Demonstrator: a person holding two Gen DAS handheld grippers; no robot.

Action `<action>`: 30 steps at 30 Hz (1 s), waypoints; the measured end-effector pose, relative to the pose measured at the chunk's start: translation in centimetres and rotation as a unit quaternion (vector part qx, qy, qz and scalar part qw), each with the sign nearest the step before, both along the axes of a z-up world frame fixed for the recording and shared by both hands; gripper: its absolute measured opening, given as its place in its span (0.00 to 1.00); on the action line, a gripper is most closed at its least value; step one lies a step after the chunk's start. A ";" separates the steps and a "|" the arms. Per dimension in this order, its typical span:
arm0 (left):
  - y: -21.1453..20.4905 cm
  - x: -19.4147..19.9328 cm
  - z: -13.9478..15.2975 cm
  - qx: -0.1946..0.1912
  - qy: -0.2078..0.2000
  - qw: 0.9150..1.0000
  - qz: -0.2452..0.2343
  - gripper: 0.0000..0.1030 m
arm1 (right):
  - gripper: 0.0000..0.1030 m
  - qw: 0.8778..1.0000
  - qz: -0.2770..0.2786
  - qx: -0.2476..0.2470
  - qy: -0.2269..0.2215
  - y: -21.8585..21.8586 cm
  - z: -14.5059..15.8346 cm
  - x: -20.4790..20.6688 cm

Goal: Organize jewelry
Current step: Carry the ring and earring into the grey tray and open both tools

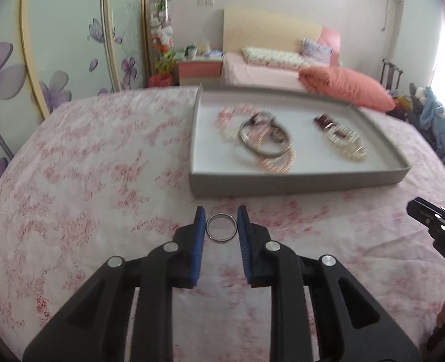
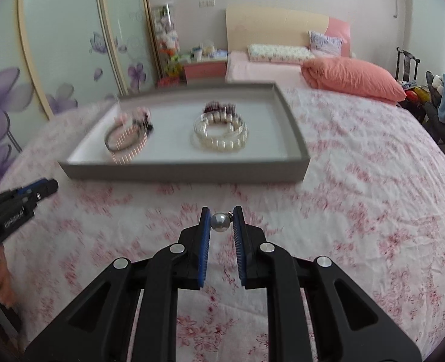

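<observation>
I have the left gripper (image 1: 221,221) clamped on a silver ring (image 1: 221,227) and the right gripper (image 2: 221,220) pinching a pearl earring (image 2: 220,222). The grey tray (image 1: 297,182) lies straight ahead, above both tips in frame, its long side crosswise, neither hand clearly nearer
</observation>
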State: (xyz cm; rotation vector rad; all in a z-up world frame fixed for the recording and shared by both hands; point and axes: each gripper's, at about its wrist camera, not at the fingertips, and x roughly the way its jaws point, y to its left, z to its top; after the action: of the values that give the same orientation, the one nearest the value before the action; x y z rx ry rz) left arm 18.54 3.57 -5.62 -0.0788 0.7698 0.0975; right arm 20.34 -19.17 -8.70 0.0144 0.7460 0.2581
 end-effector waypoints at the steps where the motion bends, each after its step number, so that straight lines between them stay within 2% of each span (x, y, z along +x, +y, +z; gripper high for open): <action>1: -0.3 -0.2 0.5 0.001 -0.010 1.000 -0.003 0.21 | 0.16 1.000 -0.002 0.007 -0.013 -0.1 0.7 -0.3; 4: -1.4 -1.3 2.3 0.012 -0.054 0.998 -0.010 0.21 | 0.16 0.998 -0.008 0.024 -0.051 -0.2 2.6 -1.0; 8: -2.7 -2.7 4.5 0.035 -0.122 0.992 -0.009 0.21 | 0.16 0.994 -0.012 0.033 -0.101 -0.3 4.8 -1.9; 13: -3.8 -3.6 6.1 0.045 -0.173 0.984 -0.009 0.21 | 0.16 0.985 -0.013 0.035 -0.166 0.1 6.7 -3.5; 20: -4.7 -4.5 7.0 0.060 -0.210 0.976 -0.018 0.21 | 0.16 0.975 -0.005 0.027 -0.222 0.9 7.7 -4.6; 30: -4.6 -4.4 6.6 0.060 -0.213 0.975 -0.026 0.21 | 0.16 0.977 0.004 0.022 -0.214 1.3 7.1 -4.3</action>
State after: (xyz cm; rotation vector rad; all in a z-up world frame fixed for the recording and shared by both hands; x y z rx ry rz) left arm 14.12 -1.05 1.00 0.0358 0.3355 0.0735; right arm 16.01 -17.82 -1.57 -0.0030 0.3115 0.2738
